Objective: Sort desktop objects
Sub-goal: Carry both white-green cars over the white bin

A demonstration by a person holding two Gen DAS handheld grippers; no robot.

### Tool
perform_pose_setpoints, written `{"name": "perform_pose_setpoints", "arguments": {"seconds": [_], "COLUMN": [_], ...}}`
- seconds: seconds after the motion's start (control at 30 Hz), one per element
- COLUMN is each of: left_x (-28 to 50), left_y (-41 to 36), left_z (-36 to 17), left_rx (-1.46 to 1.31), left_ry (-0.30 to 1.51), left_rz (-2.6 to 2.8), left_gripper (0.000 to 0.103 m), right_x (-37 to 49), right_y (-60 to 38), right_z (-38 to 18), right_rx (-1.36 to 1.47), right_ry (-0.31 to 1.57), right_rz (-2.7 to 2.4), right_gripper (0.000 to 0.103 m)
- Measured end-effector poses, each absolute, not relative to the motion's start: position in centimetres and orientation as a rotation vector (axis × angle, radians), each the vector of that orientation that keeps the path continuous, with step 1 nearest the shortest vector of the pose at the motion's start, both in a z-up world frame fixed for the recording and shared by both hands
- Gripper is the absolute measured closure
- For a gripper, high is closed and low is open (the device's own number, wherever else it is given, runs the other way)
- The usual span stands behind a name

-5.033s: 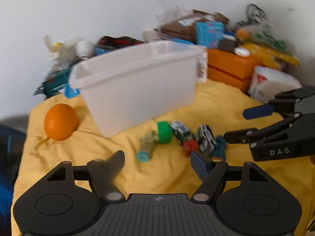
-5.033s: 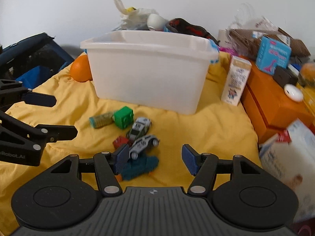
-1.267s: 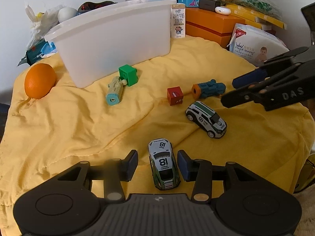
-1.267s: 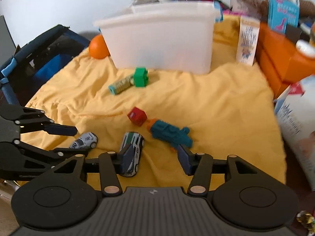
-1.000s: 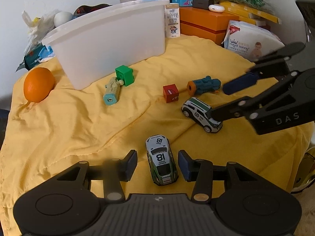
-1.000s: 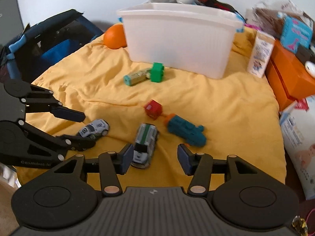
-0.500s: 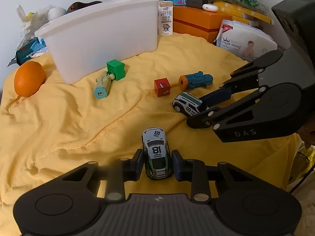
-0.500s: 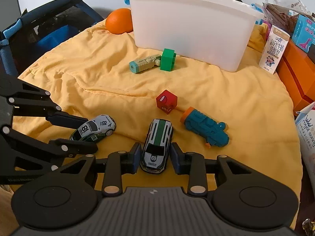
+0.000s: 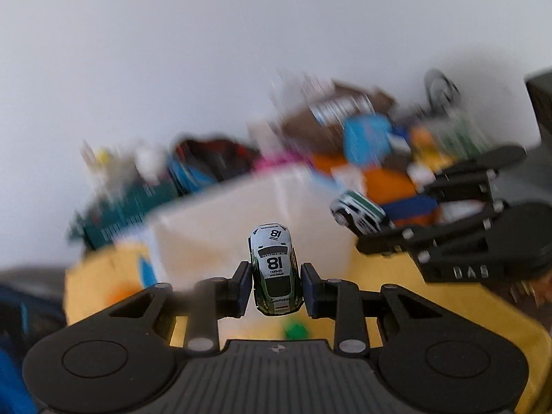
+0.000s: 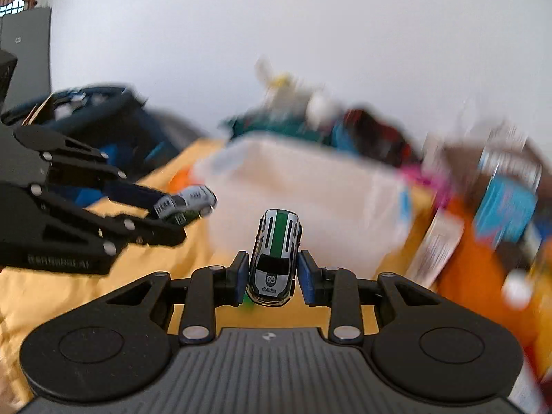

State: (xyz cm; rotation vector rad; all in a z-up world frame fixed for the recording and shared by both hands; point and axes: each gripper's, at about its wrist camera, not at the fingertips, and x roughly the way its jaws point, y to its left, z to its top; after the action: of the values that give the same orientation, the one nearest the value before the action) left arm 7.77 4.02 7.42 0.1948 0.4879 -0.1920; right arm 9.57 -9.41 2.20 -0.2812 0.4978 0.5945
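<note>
My left gripper (image 9: pixel 274 288) is shut on a white-and-green toy car numbered 18 (image 9: pixel 274 269), held nose-forward above the yellow cloth (image 9: pixel 465 314). My right gripper (image 10: pixel 272 276) has a white car with a green stripe, numbered 69 (image 10: pixel 276 252), pressed between its pads, and its jaws are still closing on it. Each view shows the other gripper at its side: the right gripper (image 9: pixel 376 227) with car 69 (image 9: pixel 357 212), the left gripper (image 10: pixel 172 215) with car 18 (image 10: pixel 188 201). A white plastic bin (image 9: pixel 214 234) stands ahead, blurred; the same bin (image 10: pixel 310 200) faces the right gripper.
A green block (image 9: pixel 295 331) lies on the cloth under the left gripper. Orange boxes (image 10: pixel 465 269), a milk carton (image 10: pixel 434 252) and piled packages stand right of the bin. A dark blue bag (image 10: pixel 103 127) sits off the table's left.
Both grippers closed on their cars on the cloth and lifted them up, tilting toward the white bin. The background is now motion-blurred.
</note>
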Motion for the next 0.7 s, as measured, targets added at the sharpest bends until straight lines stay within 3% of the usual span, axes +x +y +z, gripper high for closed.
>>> {"name": "perform_pose_setpoints", "arguments": {"seconds": [0.23, 0.6, 0.7], "left_x": [15.2, 22.2, 22.0], "left_y": [5.1, 5.5, 5.6], "left_z": [10.8, 5.6, 5.3], "left_rx": [0.193, 0.202, 0.188], "left_ry": [0.425, 0.59, 0.596], "left_rz": [-0.118, -0.025, -0.026], "left_gripper": [0.069, 0.068, 0.057], "right_x": [16.4, 23.1, 23.5], "right_y": [-7.5, -5.3, -5.3], "right_z": [5.8, 3.1, 2.4], "right_rx": [-0.257, -0.219, -0.22], "right_ry": [0.432, 0.529, 0.547], "right_rz": [0.541, 0.466, 0.433], "right_gripper": [0.069, 0.068, 0.061]}}
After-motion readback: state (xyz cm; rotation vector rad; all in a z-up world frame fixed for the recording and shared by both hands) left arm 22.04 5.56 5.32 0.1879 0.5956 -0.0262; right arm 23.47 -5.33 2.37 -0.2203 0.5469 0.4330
